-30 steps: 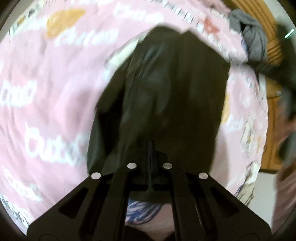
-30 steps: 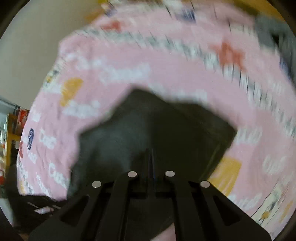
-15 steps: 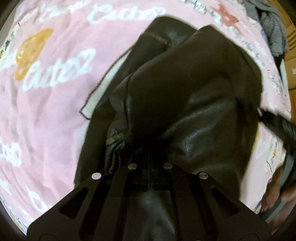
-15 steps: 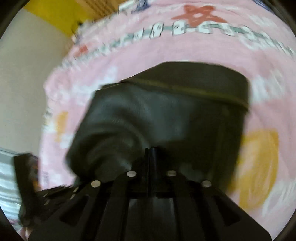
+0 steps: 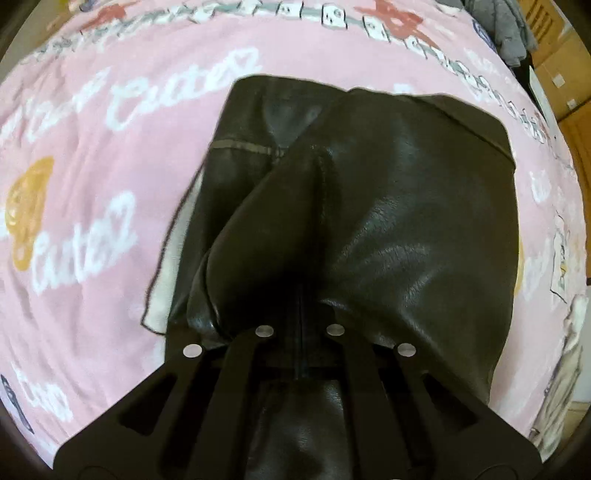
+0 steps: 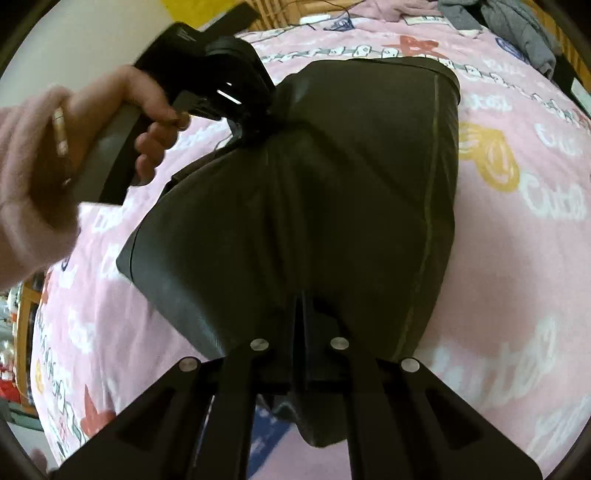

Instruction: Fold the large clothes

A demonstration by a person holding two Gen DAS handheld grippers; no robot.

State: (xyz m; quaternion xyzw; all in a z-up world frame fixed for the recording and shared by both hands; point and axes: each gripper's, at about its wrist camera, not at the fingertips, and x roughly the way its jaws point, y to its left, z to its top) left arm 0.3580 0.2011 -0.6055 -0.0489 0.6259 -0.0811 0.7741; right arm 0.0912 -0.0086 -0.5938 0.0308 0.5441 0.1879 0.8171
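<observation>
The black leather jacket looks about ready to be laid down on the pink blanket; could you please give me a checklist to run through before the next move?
1. Left gripper shut on the black leather jacket: ok.
2. Right gripper shut on the jacket: ok.
3. Jacket over the pink blanket, not off its edge: ok.
4. Upper layer smooth: not ok, a ridge bunches at the left gripper.
5. White lining tucked in: not ok, it shows along one edge.
6. Grey clothes apart from the jacket: ok.

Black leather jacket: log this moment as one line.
garment: black leather jacket, partly folded | surface: pink blanket | left hand-held gripper: shut on jacket | right hand-held gripper: shut on jacket
</observation>
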